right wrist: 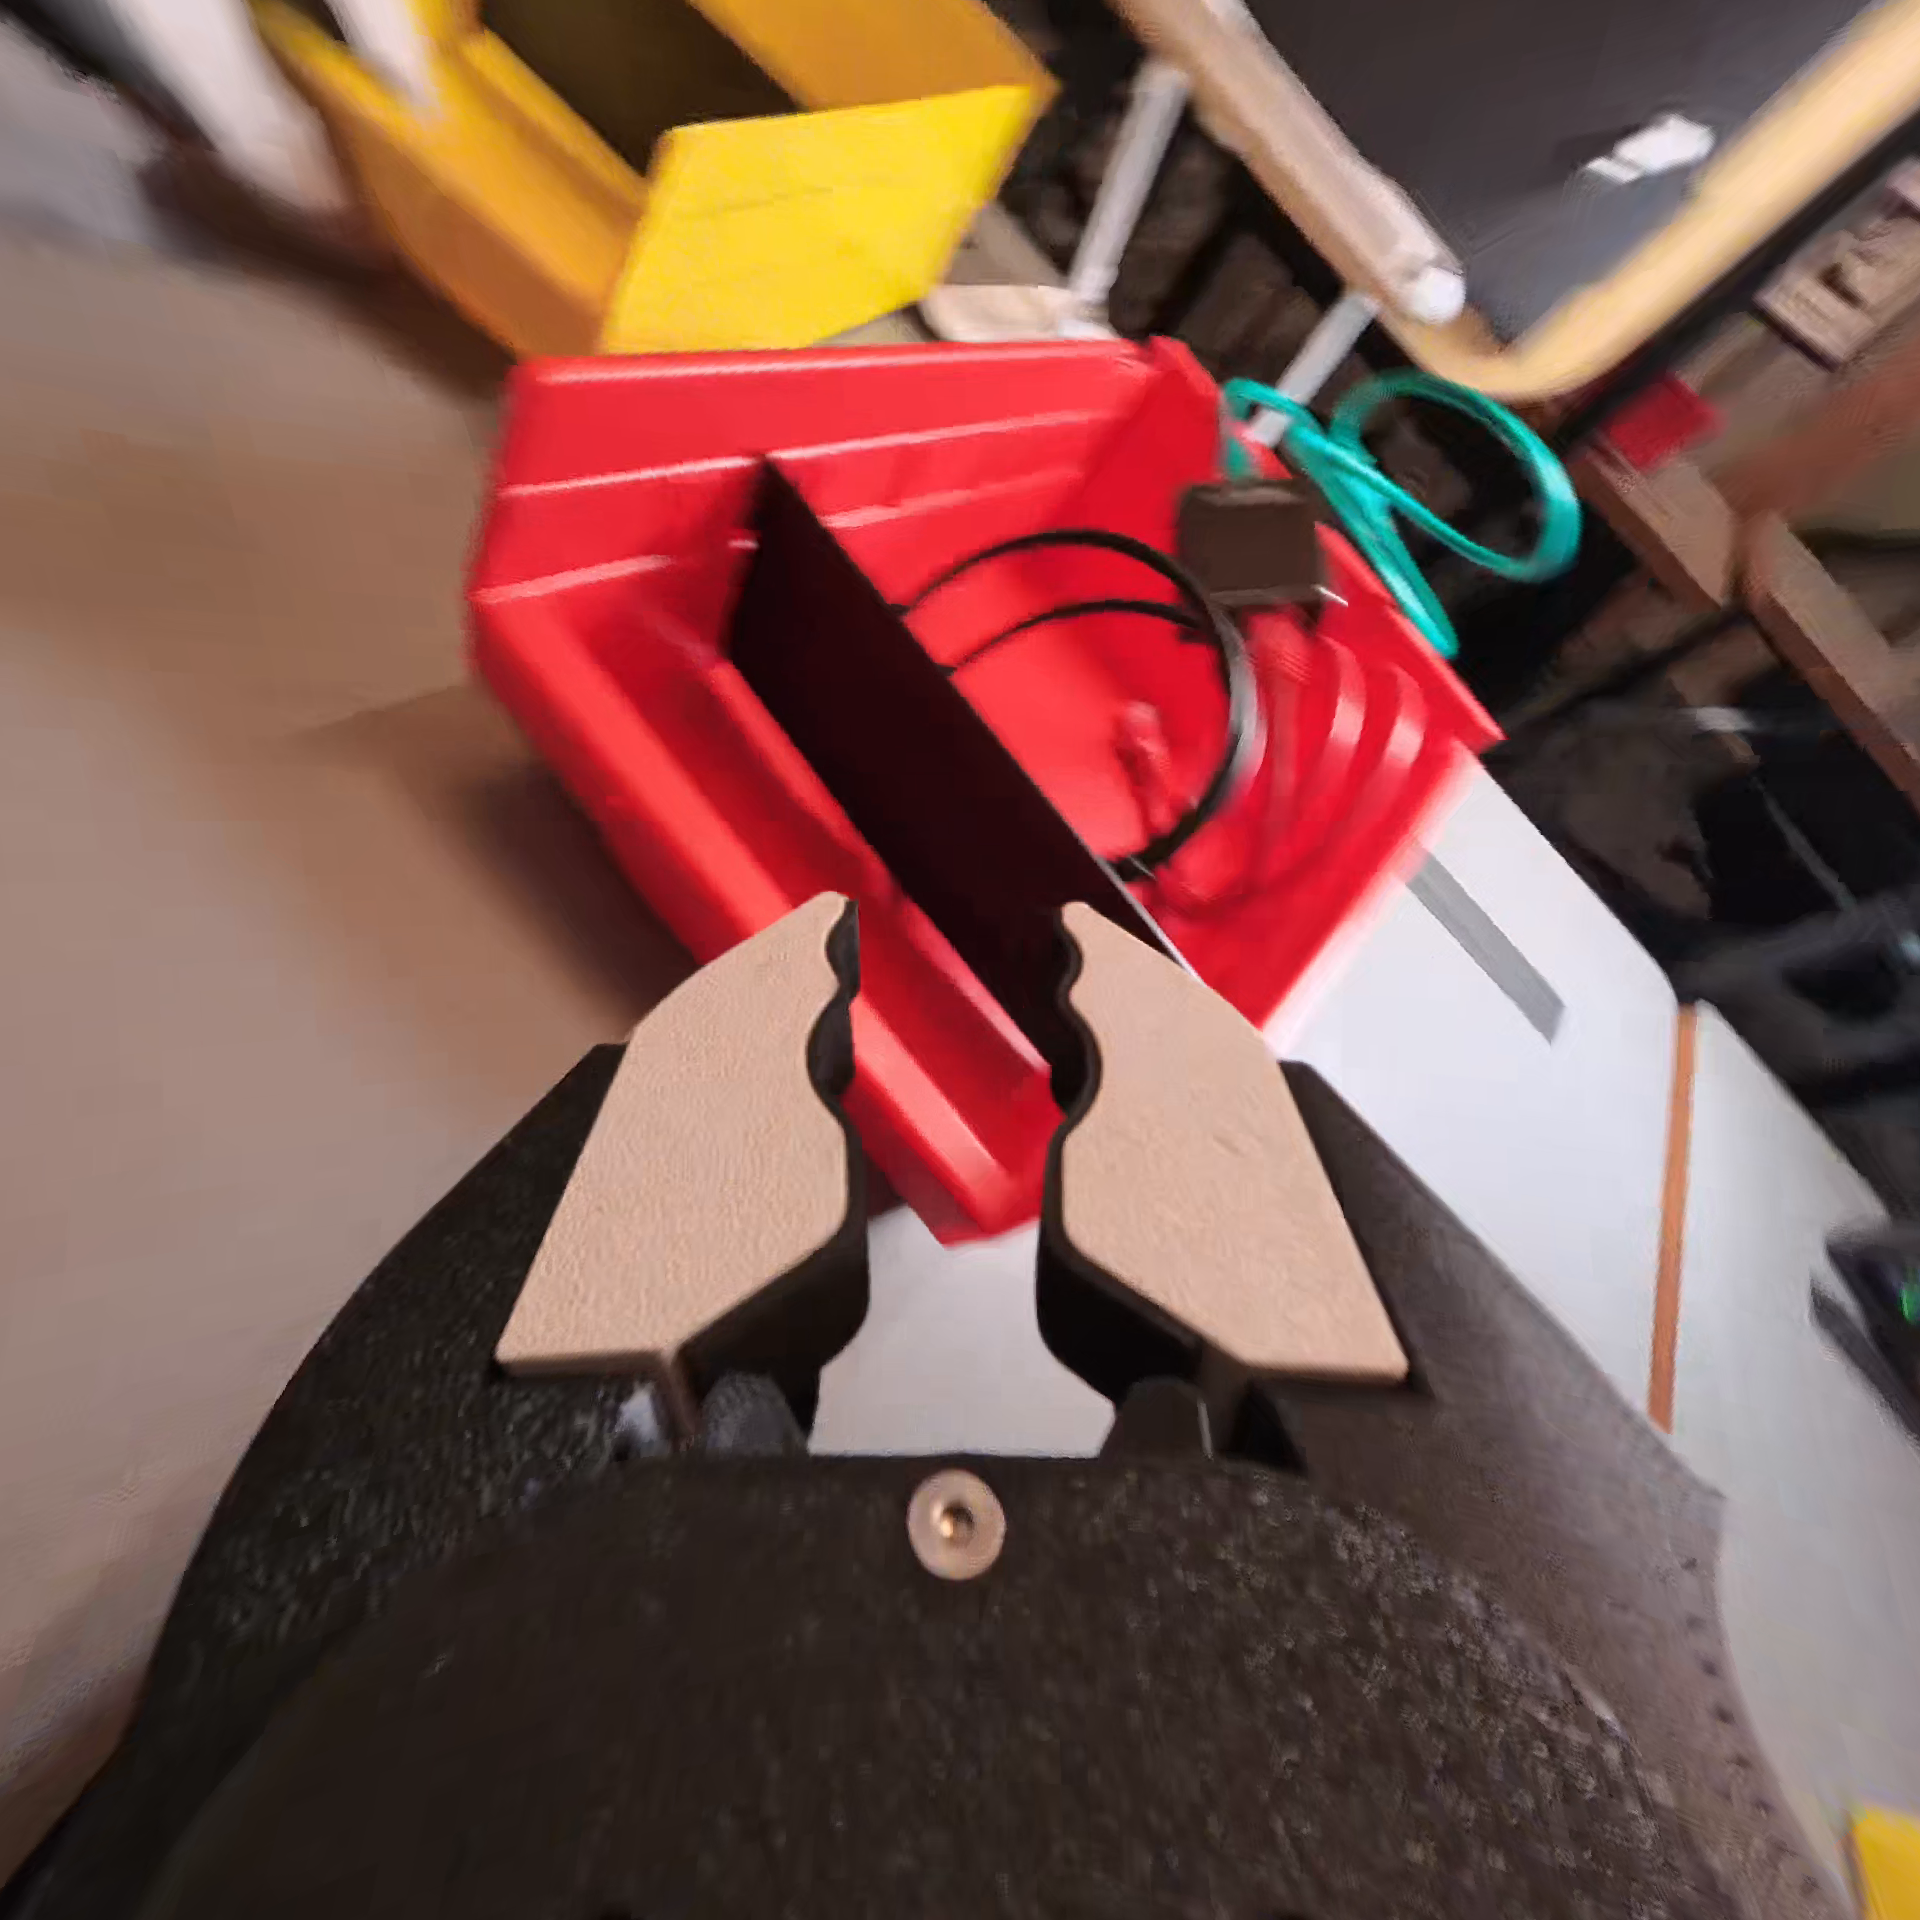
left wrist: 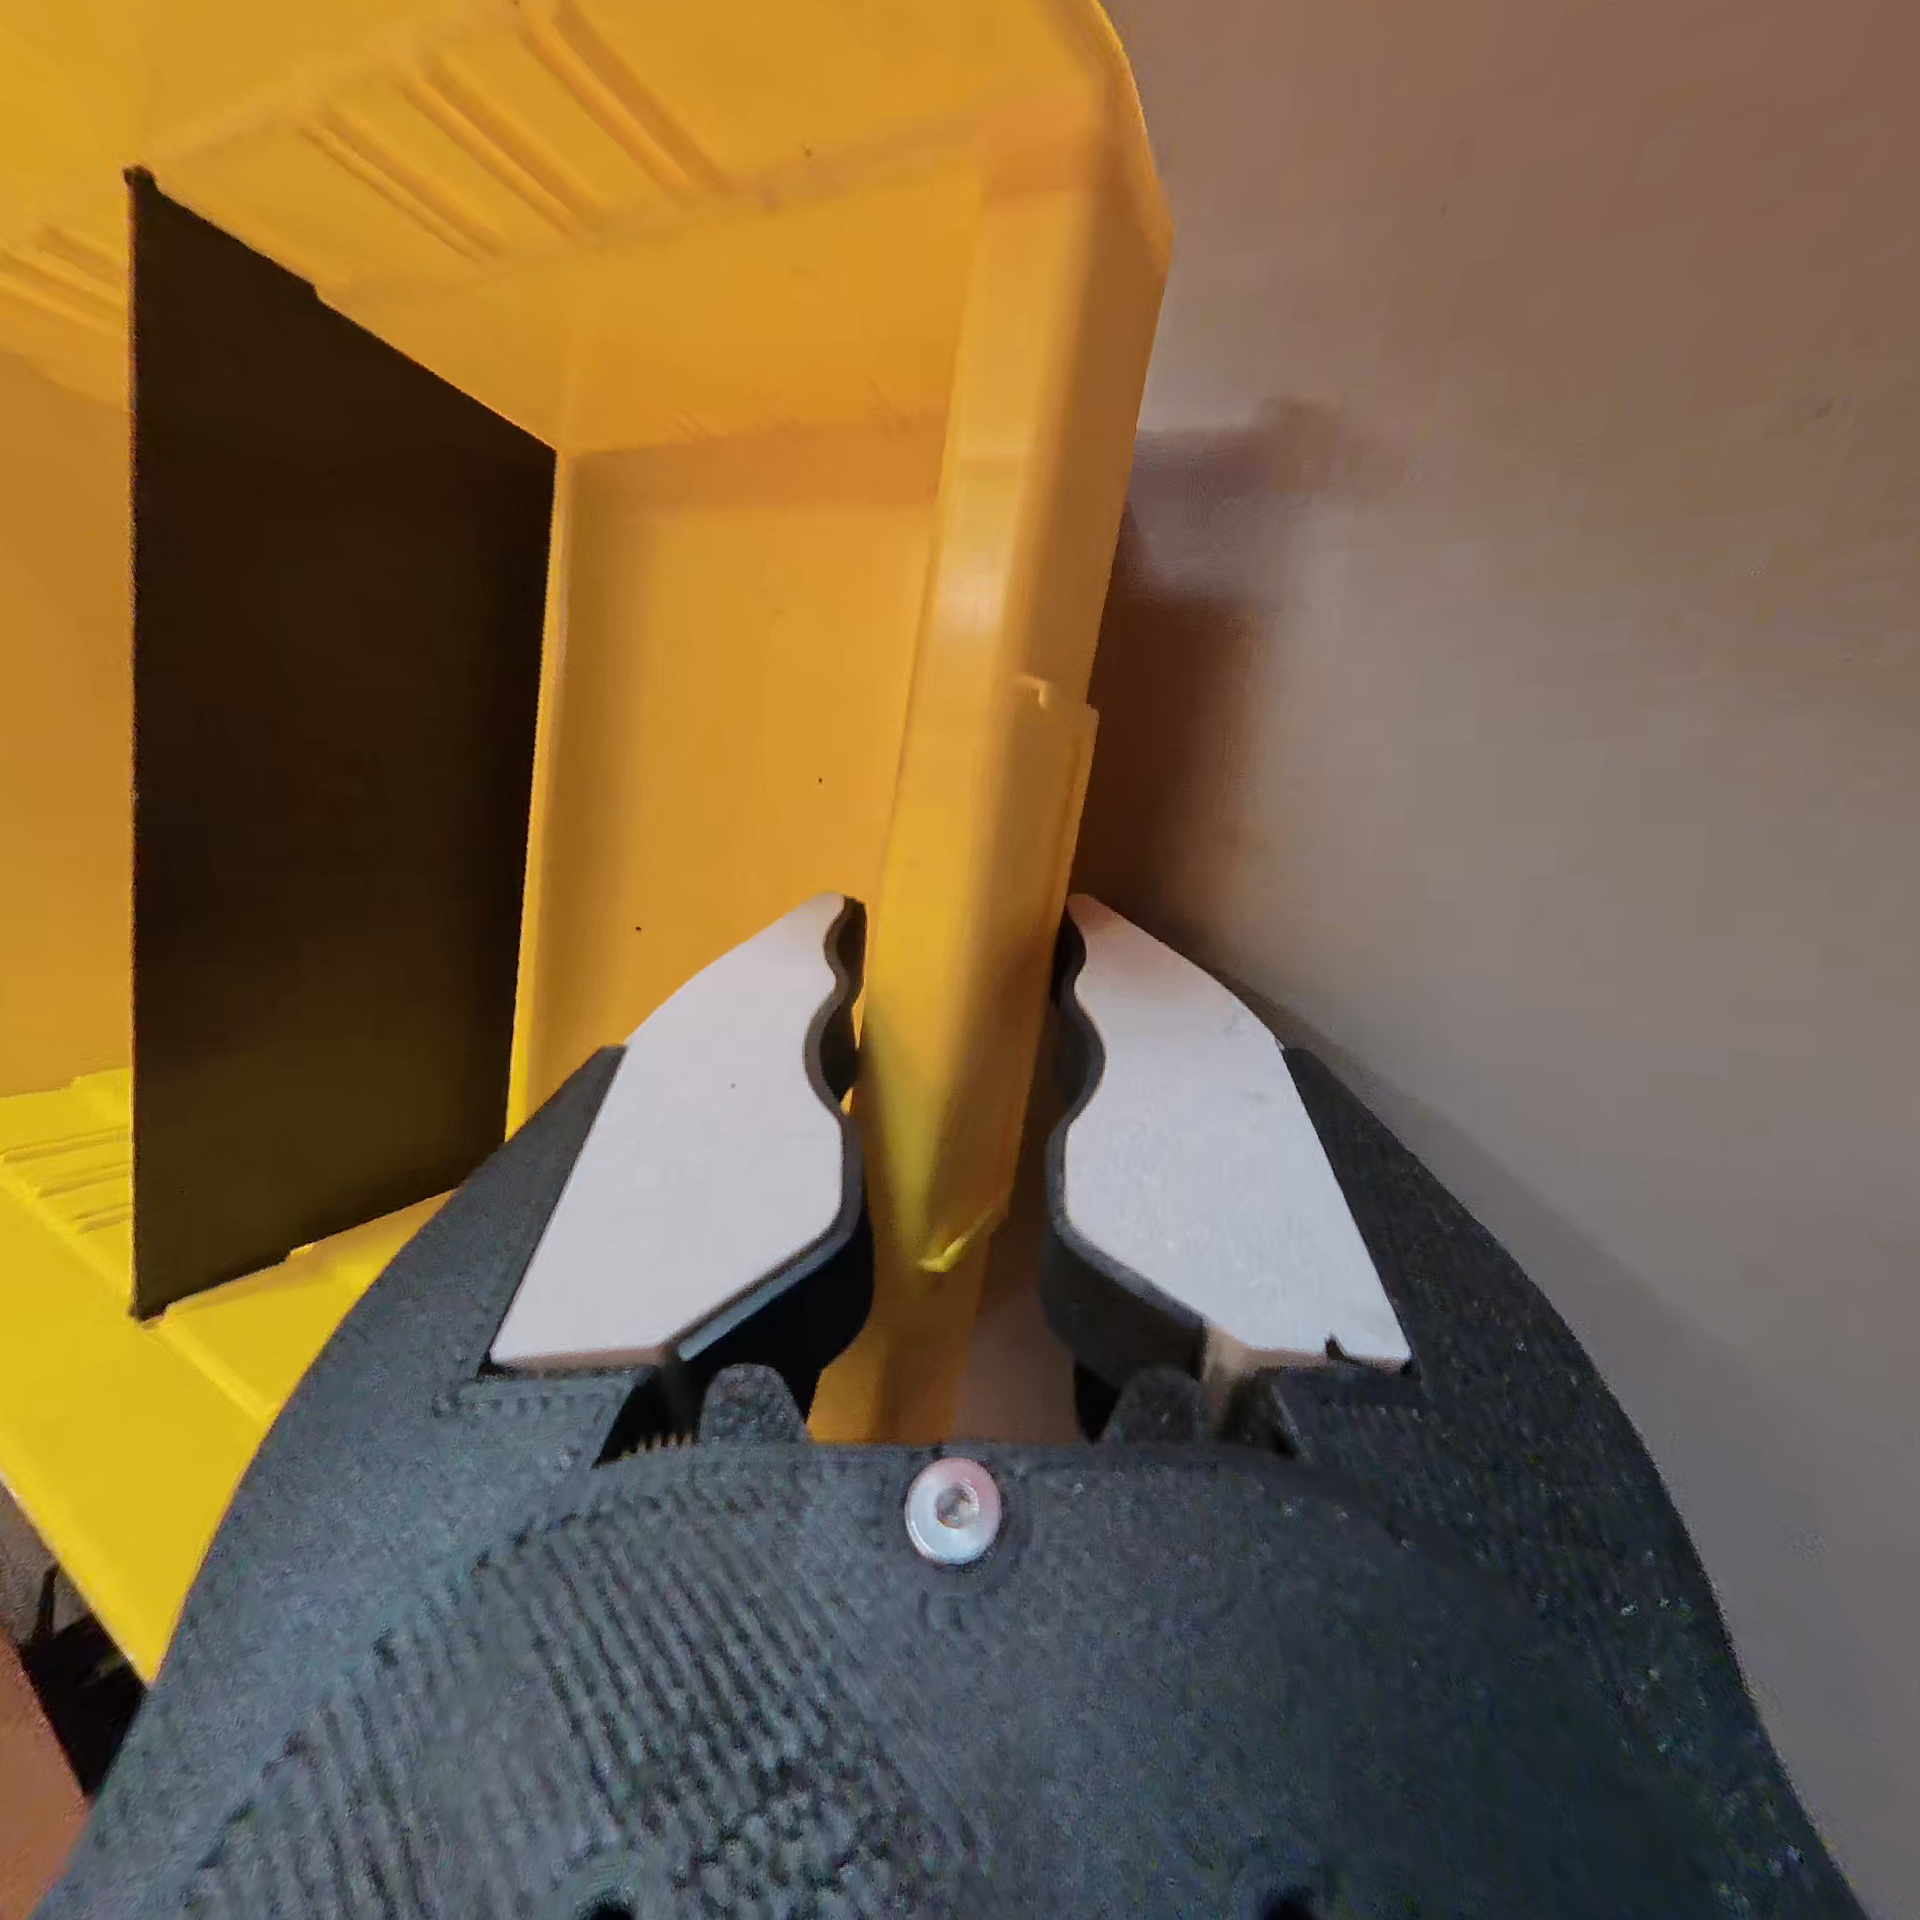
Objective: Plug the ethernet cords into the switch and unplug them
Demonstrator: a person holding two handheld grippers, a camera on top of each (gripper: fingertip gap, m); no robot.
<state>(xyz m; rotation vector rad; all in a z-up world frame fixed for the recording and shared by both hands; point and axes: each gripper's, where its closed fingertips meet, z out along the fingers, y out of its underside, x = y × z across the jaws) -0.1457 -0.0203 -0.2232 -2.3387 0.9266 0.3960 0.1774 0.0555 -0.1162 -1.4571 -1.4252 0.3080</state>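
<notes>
L gripper (left wrist: 958,1049) fingers pinch yellow bin (left wrist: 977,727) wall; R gripper (right wrist: 958,1049) fingers spread, empty, over red bin (right wrist: 665,727) holding black cord (right wrist: 1231,686), probably ethernet. No switch visible. Risk: yellow bin tips.

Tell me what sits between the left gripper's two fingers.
In the left wrist view, the side wall of the yellow bin stands between the left gripper fingers, which close on it. Nothing else is in the gap.

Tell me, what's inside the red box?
The red bin holds an upright black divider, a looped black cable and a small dark box. The divider hides part of the floor behind it.
</notes>
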